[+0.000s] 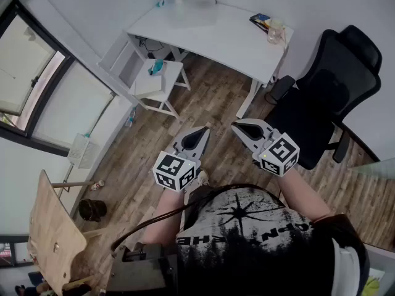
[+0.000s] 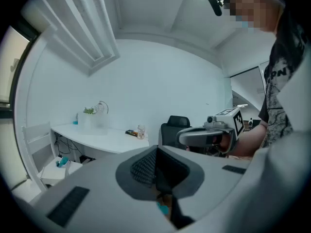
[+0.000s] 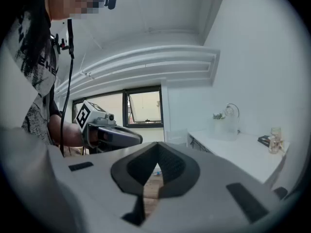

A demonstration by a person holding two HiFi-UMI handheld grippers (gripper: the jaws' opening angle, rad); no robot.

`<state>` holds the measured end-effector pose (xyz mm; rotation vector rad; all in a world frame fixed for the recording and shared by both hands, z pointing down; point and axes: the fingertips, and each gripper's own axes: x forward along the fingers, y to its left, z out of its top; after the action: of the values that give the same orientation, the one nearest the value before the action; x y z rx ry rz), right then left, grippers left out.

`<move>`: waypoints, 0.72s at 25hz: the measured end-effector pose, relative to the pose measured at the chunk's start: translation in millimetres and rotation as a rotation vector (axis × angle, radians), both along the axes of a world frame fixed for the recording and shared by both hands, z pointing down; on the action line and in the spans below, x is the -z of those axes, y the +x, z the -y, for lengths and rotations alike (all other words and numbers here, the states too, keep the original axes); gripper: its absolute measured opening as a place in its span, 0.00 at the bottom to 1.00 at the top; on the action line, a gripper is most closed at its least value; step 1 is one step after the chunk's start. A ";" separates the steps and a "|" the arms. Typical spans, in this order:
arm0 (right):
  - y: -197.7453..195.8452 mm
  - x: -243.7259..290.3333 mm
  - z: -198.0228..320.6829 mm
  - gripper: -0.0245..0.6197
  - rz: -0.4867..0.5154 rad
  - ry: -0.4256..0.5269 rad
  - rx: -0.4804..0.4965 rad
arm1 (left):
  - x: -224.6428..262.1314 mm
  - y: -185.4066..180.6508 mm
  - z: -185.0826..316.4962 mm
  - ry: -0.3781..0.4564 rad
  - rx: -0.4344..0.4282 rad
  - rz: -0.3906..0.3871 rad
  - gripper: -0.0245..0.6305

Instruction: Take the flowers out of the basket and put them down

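Grey two-jaw left gripper (image 2: pixel 156 152), black ribbed pads, marker cube on top: jaws together, tips meeting, nothing between them. Right gripper (image 3: pixel 158 147), same build: jaws together too, empty. Both are held side by side in front of the person's black printed T-shirt (image 1: pixel 247 239), pointing roughly level across the room over the brown wood-plank floor (image 1: pixel 210 103).

Further out: black mesh office chair (image 1: pixel 327 85) on the right, small white side stool (image 1: pixel 159 85) with a teal item on it on the left, white rectangular desk (image 1: pixel 210 36) well ahead. At the desk's right end, a clear glass jar (image 1: pixel 275 32) stands beside a dark flat stack (image 1: pixel 260 21). At the far left corner sits what looks like a pale basket (image 2: pixel 91 121) with a thin looped wire handle and green-leafed flowers (image 2: pixel 89 111) sticking out. It is small and blurry, blooms not readable. It is well apart from both grippers, so the task is not started.

Risks, my read:
- **Closed jaws:** they need opening before the reach, or the closed tips just shove the basket. It is likely light, so it slides or tips.
- **Thin stems:** a hard clamp crushes them, a loose one drops them.
- **Basket lift:** pulling with one gripper may lift the basket along, so the other should steady it.
- **Approach:** chair and stool flank it, so a bump is possible.
- **Jar:** it sits near the desk edge and a wide swing could knock it.
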<state>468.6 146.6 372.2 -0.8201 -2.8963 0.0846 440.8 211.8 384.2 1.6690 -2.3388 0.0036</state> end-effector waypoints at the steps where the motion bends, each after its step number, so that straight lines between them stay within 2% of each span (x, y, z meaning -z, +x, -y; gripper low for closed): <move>1: 0.3 0.1 -2.6 0.06 -0.005 0.004 0.007 | -0.2 -1.2 -1.2 0.008 0.004 -0.018 0.05; 4: 1.0 0.6 -8.6 0.06 -0.016 0.019 0.024 | -1.4 -3.5 -3.3 0.021 0.015 -0.057 0.05; 9: 1.0 -1.7 -8.9 0.06 -0.014 0.028 0.042 | -3.9 -3.7 0.3 0.014 0.022 -0.052 0.05; 15: 0.1 1.8 -6.5 0.06 -0.013 -0.043 0.045 | -6.6 -2.4 -0.1 0.010 0.037 -0.051 0.05; 18: -4.0 -1.6 -8.1 0.06 -0.022 -0.042 0.040 | -9.4 -4.2 -4.0 0.001 0.044 -0.059 0.05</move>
<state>464.6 154.7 373.9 -0.8778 -2.8650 0.1494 436.6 215.8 393.6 1.5953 -2.3317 -0.0549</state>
